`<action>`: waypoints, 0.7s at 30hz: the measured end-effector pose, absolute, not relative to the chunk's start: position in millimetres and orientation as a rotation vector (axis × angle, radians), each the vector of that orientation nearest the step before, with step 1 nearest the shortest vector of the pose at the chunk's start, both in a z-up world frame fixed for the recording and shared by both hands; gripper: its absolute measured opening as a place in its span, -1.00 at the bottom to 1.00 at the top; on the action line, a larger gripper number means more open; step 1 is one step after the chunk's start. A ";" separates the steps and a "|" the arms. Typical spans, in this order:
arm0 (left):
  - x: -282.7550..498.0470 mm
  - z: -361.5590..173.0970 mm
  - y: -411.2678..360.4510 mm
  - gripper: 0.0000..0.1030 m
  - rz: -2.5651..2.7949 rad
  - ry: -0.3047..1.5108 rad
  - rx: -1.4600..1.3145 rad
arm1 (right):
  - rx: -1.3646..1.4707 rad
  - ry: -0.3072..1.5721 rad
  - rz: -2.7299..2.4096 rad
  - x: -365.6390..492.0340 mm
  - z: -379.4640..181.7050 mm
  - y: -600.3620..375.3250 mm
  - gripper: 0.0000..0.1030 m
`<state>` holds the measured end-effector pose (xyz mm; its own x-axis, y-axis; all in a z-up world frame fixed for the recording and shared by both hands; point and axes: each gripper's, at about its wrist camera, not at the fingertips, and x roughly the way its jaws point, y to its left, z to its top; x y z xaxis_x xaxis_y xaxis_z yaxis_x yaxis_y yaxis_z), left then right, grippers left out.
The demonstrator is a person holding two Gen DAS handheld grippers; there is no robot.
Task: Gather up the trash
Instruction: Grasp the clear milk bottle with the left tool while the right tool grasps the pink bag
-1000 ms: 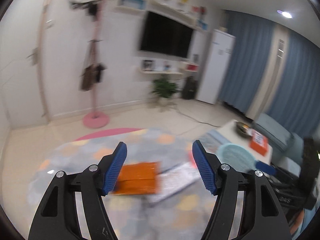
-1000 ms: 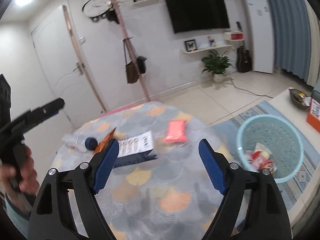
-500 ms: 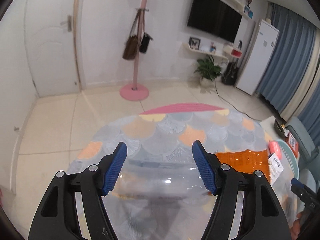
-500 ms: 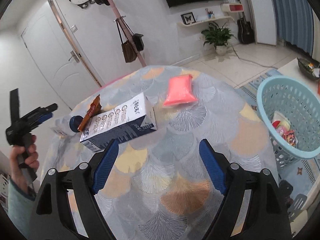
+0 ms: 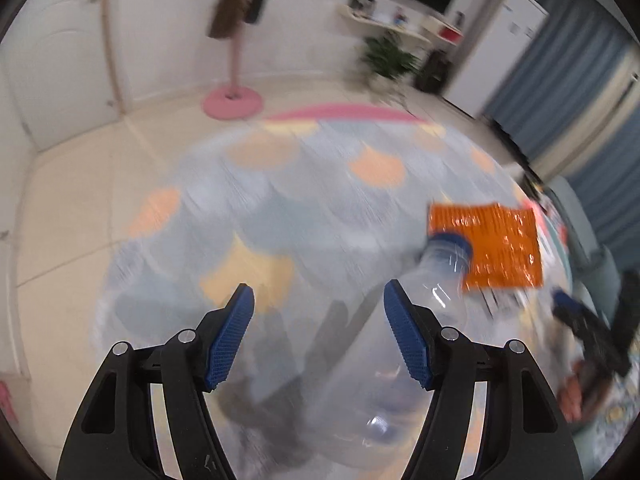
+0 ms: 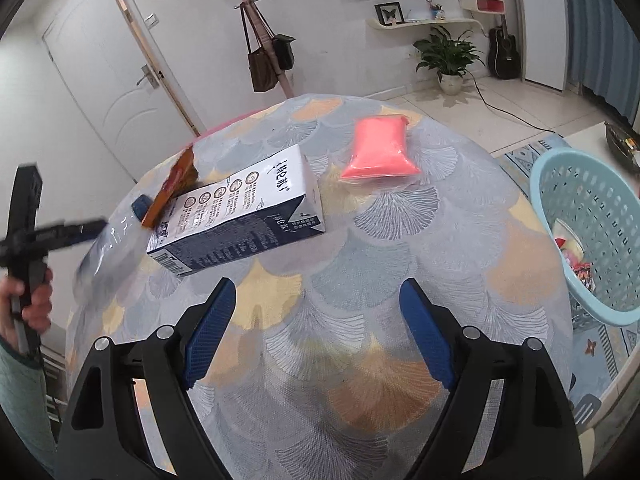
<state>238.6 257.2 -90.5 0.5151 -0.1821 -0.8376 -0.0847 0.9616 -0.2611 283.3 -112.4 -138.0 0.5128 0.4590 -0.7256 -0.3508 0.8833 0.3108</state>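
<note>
Motion blur smears the tablecloth [image 5: 280,208]; the clear bottle [image 5: 400,360] runs partly behind the left tongs [image 5: 319,312].

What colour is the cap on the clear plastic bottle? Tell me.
Dark blue. The bottle cap shows best in the left wrist view, lying against the orange wrapper.

Each gripper, left [image 5: 318,332] and right [image 6: 316,328], has two black angular fingers with triangular cut-outs, silver screw heads at the joints, and blue ribbed pads [image 6: 208,330]. The person's sleeve [image 6: 20,394] (left arm) is grey-green fabric.
</note>
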 end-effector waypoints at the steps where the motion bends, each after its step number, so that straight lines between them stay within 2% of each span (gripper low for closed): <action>1: 233.8 -93.7 254.8 0.27 -0.069 1.033 -0.284 | 0.135 0.910 0.487 284.0 -137.4 -113.9 0.55; 10: 199.1 -111.7 211.2 0.29 -0.246 0.962 -0.470 | 0.134 0.914 0.479 287.6 -136.6 -114.4 0.56; 13: 188.7 -106.9 201.2 0.45 -0.262 0.912 -0.520 | 0.128 0.912 0.473 288.0 -137.0 -113.4 0.56; 18: 174.9 -89.2 173.2 0.51 -0.190 0.810 -0.480 | 0.123 0.907 0.463 287.3 -136.9 -111.6 0.56; 21: 182.2 -90.0 164.2 0.55 -0.197 0.813 -0.539 | 0.124 0.906 0.463 287.0 -137.1 -111.9 0.56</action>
